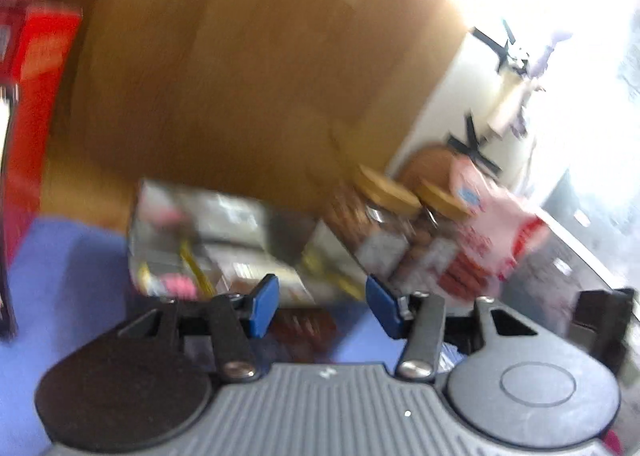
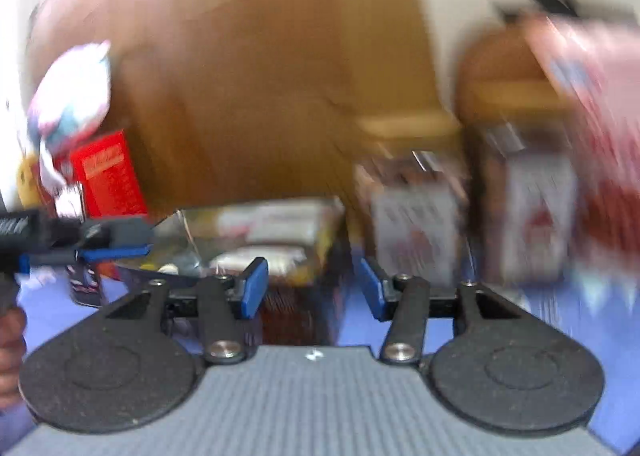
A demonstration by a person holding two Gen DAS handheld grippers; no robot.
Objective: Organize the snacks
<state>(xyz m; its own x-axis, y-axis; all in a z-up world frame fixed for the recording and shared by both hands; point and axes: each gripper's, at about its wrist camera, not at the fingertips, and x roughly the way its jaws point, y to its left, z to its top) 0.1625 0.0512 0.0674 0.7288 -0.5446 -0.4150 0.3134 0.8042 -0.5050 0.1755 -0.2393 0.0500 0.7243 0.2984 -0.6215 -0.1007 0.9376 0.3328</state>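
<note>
The left tool [image 1: 322, 306] has its blue pads apart and holds nothing. Just past it, at twelve o'clock, a dark snack pack [image 1: 306, 330] lies flat on the blue worktop [image 1: 68, 276]. Beyond, at eleven o'clock, sits a clear box [image 1: 216, 244] of snacks. At one o'clock stand two jars [image 1: 384, 224] with wooden lids, a pink bag [image 1: 496, 232] beside them. A red box [image 1: 36, 76] stands at nine o'clock. Behind all this is a brown cardboard wall [image 1: 240, 76].

The right tool [image 2: 310, 286] is also open and empty, over the same dark pack. The other tool enters at nine o'clock. Both views are blurred.
</note>
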